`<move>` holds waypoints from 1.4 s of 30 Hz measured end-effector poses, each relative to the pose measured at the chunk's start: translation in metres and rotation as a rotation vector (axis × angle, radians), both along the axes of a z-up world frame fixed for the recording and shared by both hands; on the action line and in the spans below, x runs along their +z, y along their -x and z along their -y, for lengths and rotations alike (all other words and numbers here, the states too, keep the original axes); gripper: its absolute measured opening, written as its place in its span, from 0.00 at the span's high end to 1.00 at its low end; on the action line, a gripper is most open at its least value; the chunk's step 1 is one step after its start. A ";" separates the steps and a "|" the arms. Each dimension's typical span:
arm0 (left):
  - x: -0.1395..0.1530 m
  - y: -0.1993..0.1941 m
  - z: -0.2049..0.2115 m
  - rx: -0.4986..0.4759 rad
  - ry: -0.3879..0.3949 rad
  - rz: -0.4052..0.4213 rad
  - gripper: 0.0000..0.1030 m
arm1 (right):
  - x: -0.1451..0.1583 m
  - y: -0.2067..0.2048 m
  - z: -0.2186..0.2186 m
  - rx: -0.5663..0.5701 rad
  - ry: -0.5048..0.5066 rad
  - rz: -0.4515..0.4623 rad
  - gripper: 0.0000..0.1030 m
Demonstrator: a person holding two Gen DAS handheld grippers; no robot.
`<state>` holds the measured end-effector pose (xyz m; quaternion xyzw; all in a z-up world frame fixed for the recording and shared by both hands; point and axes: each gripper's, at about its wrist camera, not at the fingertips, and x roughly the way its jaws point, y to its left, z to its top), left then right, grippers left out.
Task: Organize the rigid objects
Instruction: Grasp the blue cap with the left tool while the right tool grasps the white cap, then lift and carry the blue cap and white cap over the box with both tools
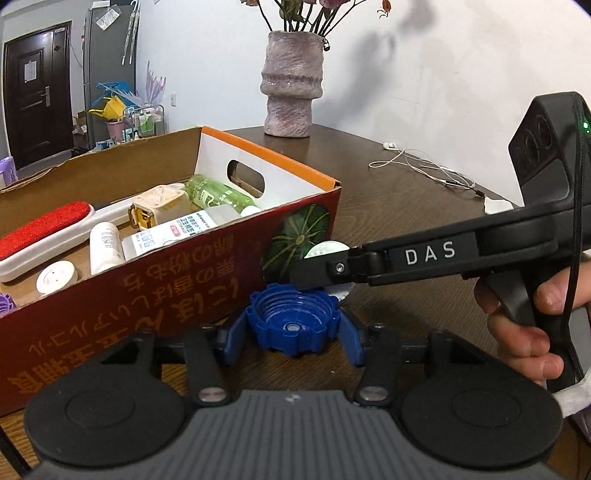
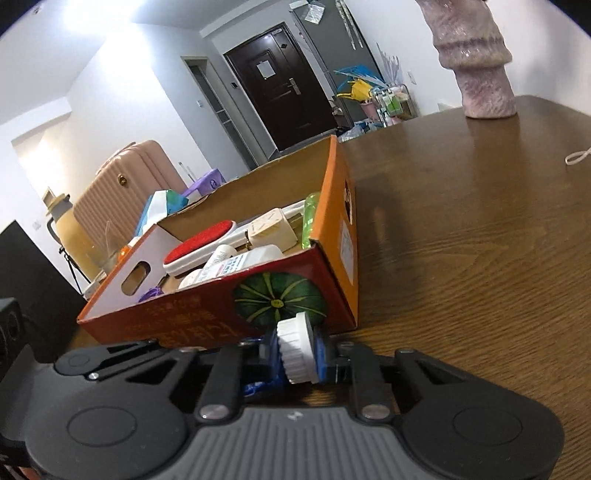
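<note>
The box already holds most items: a brush, bottles and tubs. Beside it on the table, the left gripper pinches a blue cap and the right gripper pinches a white cap; both seem left to drop in

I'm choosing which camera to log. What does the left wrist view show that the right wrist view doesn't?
Left only: the blue cap between the left tongs, the flowers, and the right tongs from the side.
Right only: the white cap gripped in the right tongs, and a pink suitcase.
Both: the box, vase and table.
</note>
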<state>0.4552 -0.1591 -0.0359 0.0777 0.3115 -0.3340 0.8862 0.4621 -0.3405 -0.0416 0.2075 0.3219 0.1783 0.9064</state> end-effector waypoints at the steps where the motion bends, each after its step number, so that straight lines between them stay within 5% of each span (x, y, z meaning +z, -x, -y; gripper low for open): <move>1: 0.000 0.000 0.000 0.001 -0.003 0.002 0.48 | 0.000 0.001 0.000 0.000 0.005 0.004 0.82; 14: 0.023 0.051 -0.013 0.059 0.041 0.047 0.49 | 0.027 0.044 0.010 -0.040 0.007 0.049 0.85; 30: 0.097 0.215 -0.080 0.211 0.234 0.194 0.49 | 0.110 0.202 0.003 -0.115 0.099 0.264 0.85; 42: 0.097 0.294 -0.122 0.328 0.268 0.253 0.48 | 0.123 0.284 -0.026 -0.093 0.187 0.328 0.85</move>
